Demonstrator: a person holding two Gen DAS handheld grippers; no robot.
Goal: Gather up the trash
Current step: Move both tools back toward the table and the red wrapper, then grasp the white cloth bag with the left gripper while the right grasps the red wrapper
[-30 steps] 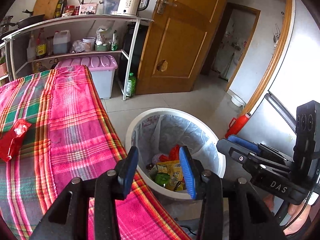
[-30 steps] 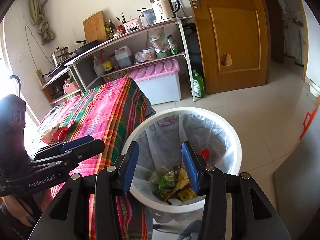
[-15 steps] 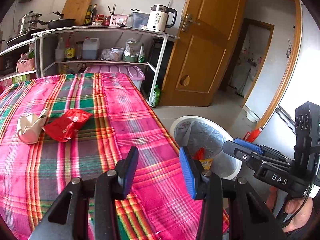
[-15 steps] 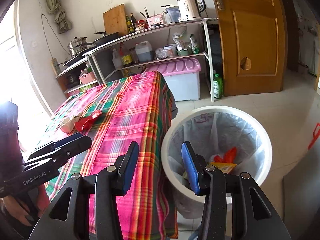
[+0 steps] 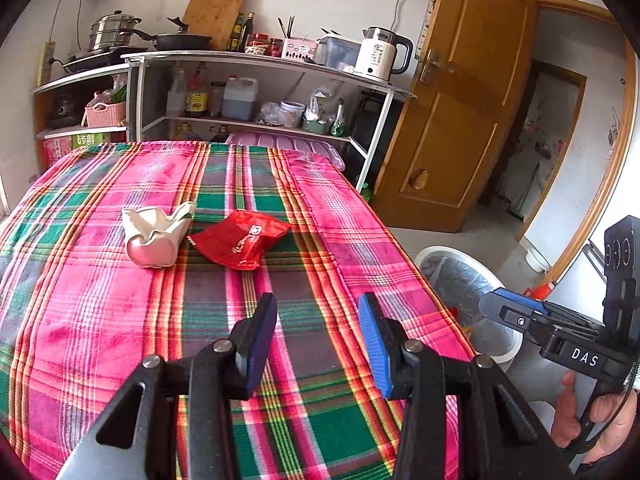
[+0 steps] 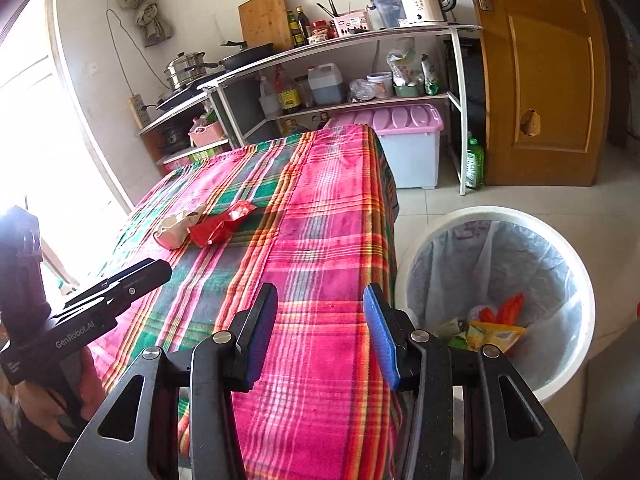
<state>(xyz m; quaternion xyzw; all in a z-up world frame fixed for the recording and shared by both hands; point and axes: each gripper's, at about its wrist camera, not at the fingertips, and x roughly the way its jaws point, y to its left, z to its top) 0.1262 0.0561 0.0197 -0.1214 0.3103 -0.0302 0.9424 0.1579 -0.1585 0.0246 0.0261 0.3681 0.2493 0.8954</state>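
A red snack wrapper (image 5: 241, 239) and a crumpled white paper cup (image 5: 154, 232) lie side by side on the plaid tablecloth (image 5: 100, 320); both also show in the right wrist view, wrapper (image 6: 219, 225) and cup (image 6: 176, 227). My left gripper (image 5: 318, 334) is open and empty above the cloth, short of the wrapper. My right gripper (image 6: 320, 334) is open and empty over the table's right edge. The white bin (image 6: 576, 276) with a plastic liner holds several wrappers (image 6: 494, 328) and stands on the floor right of the table; its rim also shows in the left wrist view (image 5: 436, 250).
A metal shelf rack (image 5: 260, 60) with pots, bottles and a kettle (image 5: 382, 56) stands behind the table. A pink-lidded storage box (image 6: 400, 144) sits beneath it. A wooden door (image 6: 540, 80) is at the right. Tiled floor surrounds the bin.
Both grippers have swung left from above the bin to over the table. The wrapper and cup have come into central view. Both stay open.
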